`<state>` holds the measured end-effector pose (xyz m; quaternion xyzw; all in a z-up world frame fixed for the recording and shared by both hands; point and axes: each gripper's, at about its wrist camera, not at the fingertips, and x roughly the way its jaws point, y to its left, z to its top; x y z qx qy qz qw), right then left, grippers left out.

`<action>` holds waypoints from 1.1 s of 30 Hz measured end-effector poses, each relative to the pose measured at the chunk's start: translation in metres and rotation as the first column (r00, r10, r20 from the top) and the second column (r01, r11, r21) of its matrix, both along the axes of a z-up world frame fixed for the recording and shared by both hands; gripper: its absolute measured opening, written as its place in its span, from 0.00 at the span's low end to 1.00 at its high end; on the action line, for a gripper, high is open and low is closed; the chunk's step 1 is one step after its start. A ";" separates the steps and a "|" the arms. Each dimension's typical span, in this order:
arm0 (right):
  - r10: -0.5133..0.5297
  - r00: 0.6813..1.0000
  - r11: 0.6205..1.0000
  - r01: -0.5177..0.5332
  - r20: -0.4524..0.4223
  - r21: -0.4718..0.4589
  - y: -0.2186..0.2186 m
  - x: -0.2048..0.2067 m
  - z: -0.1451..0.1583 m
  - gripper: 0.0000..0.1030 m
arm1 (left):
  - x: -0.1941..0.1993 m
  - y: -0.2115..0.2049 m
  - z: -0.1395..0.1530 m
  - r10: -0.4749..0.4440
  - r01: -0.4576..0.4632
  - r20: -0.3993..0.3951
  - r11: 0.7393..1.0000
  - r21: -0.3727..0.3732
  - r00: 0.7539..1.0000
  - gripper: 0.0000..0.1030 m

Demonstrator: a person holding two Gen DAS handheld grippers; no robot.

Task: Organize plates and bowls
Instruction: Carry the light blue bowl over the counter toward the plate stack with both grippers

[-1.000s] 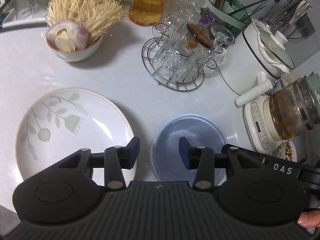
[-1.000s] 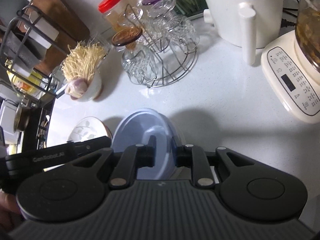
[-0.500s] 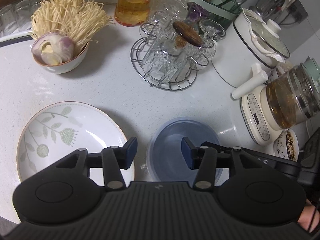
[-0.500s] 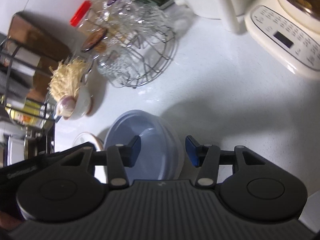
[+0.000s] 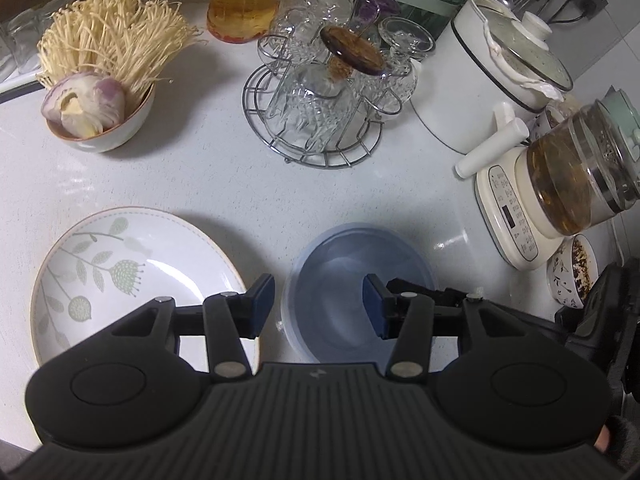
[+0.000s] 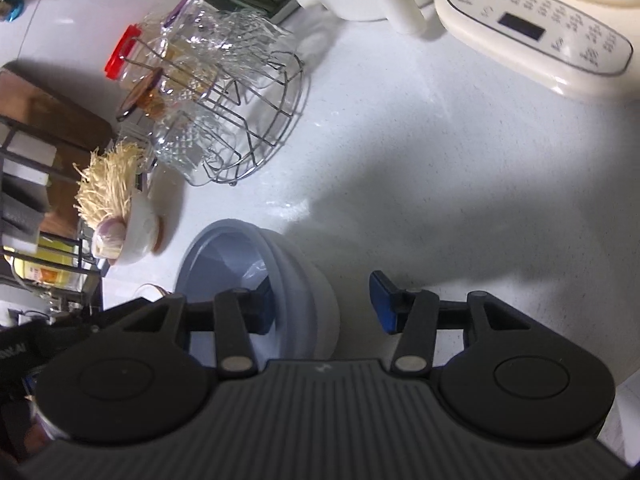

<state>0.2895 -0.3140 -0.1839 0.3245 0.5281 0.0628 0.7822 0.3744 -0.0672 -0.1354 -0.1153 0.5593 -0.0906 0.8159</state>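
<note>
A pale blue bowl (image 5: 340, 276) sits on the white counter, right of a white plate with a green leaf pattern (image 5: 120, 276). My left gripper (image 5: 319, 306) is open, hovering above the gap between plate and bowl, its right finger over the bowl. In the right wrist view the blue bowl (image 6: 248, 260) rests on the counter. My right gripper (image 6: 320, 304) is open and straddles the bowl's right rim, its left finger inside the bowl. A white bowl holding enoki mushrooms and onion (image 5: 104, 120) stands at the back left.
A wire rack of glass cups (image 5: 320, 120) stands behind the bowl. A white pot (image 5: 492, 92), a cream kettle base with a glass kettle (image 5: 552, 208) and a small patterned cup (image 5: 574, 270) line the right. An oil jar (image 5: 244, 4) is at the back.
My right gripper has opened and let go of the blue bowl, which now rests on the counter. My left gripper has risen slightly, still open.
</note>
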 end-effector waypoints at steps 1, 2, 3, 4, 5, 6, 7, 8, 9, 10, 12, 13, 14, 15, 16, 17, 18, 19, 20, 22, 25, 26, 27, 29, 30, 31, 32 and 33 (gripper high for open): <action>-0.001 1.000 1.000 0.001 -0.003 0.004 0.000 0.000 -0.002 0.48 | 0.001 0.000 0.000 0.000 0.000 -0.002 1.000 -0.002 1.000 0.53; 0.001 1.000 1.000 -0.001 -0.006 0.007 0.000 0.000 -0.003 0.46 | 0.002 -0.001 0.000 -0.002 0.002 -0.005 1.000 -0.008 1.000 0.53; 0.005 1.000 1.000 -0.005 -0.011 0.006 0.000 0.000 -0.004 0.44 | 0.003 -0.002 -0.001 -0.005 0.005 -0.011 1.000 -0.015 1.000 0.53; 0.010 1.000 1.000 -0.009 -0.013 0.006 0.001 -0.001 -0.004 0.41 | 0.003 -0.003 0.000 -0.008 0.007 -0.016 1.000 -0.025 1.000 0.53; 0.015 1.000 1.000 -0.015 -0.010 0.009 0.002 -0.001 -0.003 0.39 | 0.004 -0.004 0.001 -0.010 0.009 -0.017 0.999 -0.036 1.000 0.53; 0.017 1.000 1.000 -0.017 -0.009 0.012 0.003 -0.002 -0.003 0.39 | 0.004 -0.005 0.002 -0.015 0.014 -0.016 0.999 -0.044 1.000 0.53; 0.015 1.000 1.000 -0.015 -0.010 0.018 0.003 -0.002 -0.004 0.37 | 0.004 -0.007 0.003 -0.022 0.021 -0.012 0.999 -0.044 1.000 0.53; 0.012 1.000 1.000 -0.012 -0.011 0.024 0.003 -0.002 -0.004 0.35 | 0.004 -0.009 0.005 -0.027 0.026 -0.008 0.999 -0.039 1.000 0.53; 0.009 1.000 0.999 -0.009 -0.014 0.032 0.002 -0.003 -0.005 0.34 | 0.004 -0.011 0.006 -0.031 0.031 -0.005 0.999 -0.037 1.000 0.53; 0.001 1.000 0.999 0.000 -0.018 0.046 0.001 -0.003 -0.007 0.30 | 0.004 -0.012 0.007 -0.033 0.033 -0.004 0.999 -0.038 0.999 0.53; -0.015 0.999 0.997 0.018 -0.034 0.076 -0.002 -0.004 -0.010 0.26 | 0.004 -0.013 0.007 -0.037 0.036 -0.006 0.998 -0.042 0.999 0.53; -0.023 0.999 0.996 0.027 -0.042 0.088 -0.003 -0.006 -0.011 0.25 | 0.004 -0.014 0.008 -0.040 0.040 -0.007 0.998 -0.040 0.999 0.53; -0.022 0.999 0.994 0.027 -0.045 0.104 -0.004 -0.006 -0.012 0.23 | 0.004 -0.015 0.008 -0.043 0.042 -0.006 0.998 -0.037 0.999 0.53; -0.015 0.999 0.994 0.020 -0.043 0.108 -0.004 -0.007 -0.012 0.22 | 0.003 -0.016 0.008 -0.046 0.046 -0.004 0.998 -0.034 0.999 0.53; -0.011 0.999 0.994 0.015 -0.040 0.104 -0.004 -0.008 -0.011 0.21 | 0.003 -0.017 0.008 -0.049 0.049 -0.005 0.998 -0.031 0.999 0.53; -0.010 0.999 0.995 0.014 -0.040 0.102 -0.004 -0.009 -0.011 0.20 | 0.003 -0.018 0.008 -0.051 0.050 -0.005 0.998 -0.031 0.999 0.53; -0.011 0.999 0.995 0.015 -0.043 0.100 -0.004 -0.010 -0.010 0.19 | 0.003 -0.019 0.008 -0.051 0.051 -0.005 0.998 -0.032 0.999 0.53; -0.011 0.999 0.995 0.015 -0.045 0.096 -0.005 -0.010 -0.010 0.16 | 0.002 -0.020 0.008 -0.052 0.052 -0.005 0.998 -0.032 0.999 0.53; -0.012 0.999 0.996 0.017 -0.048 0.091 -0.006 -0.011 -0.009 0.14 | 0.002 -0.021 0.008 -0.054 0.054 -0.007 0.998 -0.031 0.999 0.53; -0.023 0.998 0.997 0.027 -0.052 0.077 -0.009 -0.013 -0.009 0.13 | 0.002 -0.025 0.006 -0.072 0.072 -0.009 0.997 -0.034 0.997 0.53; -0.033 0.998 0.998 0.036 -0.051 0.058 -0.014 -0.017 -0.007 0.12 | 0.003 -0.034 0.003 -0.100 0.099 -0.015 0.995 -0.027 0.995 0.54; -0.038 0.998 0.998 0.041 -0.051 0.050 -0.016 -0.018 -0.006 0.12 | 0.003 -0.037 0.001 -0.105 0.105 -0.018 0.994 -0.029 0.994 0.56; -0.043 0.998 0.998 0.045 -0.050 0.044 -0.019 -0.020 -0.005 0.12 | 0.003 -0.039 0.000 -0.108 0.108 -0.020 0.994 -0.032 0.994 0.59; -0.052 0.998 0.998 0.054 -0.044 0.034 -0.024 -0.023 -0.003 0.12 | 0.004 -0.043 -0.003 -0.112 0.111 -0.020 0.993 -0.039 0.993 0.62; -0.057 0.997 0.998 0.058 -0.043 0.030 -0.026 -0.024 -0.002 0.12 | 0.005 -0.047 -0.004 -0.119 0.118 -0.024 0.992 -0.044 0.993 0.63; -0.062 0.997 0.998 0.063 -0.044 0.027 -0.029 -0.026 -0.002 0.12 | 0.005 -0.051 -0.006 -0.131 0.129 -0.031 0.990 -0.048 0.991 0.63; -0.068 0.997 0.997 0.069 -0.045 0.026 -0.032 -0.028 -0.001 0.12 | 0.006 -0.055 -0.008 -0.144 0.142 -0.040 0.988 -0.052 0.989 0.63; -0.074 0.996 0.997 0.075 -0.046 0.025 -0.035 -0.029 -0.001 0.12 | 0.007 -0.059 -0.010 -0.156 0.153 -0.044 0.987 -0.054 0.987 0.63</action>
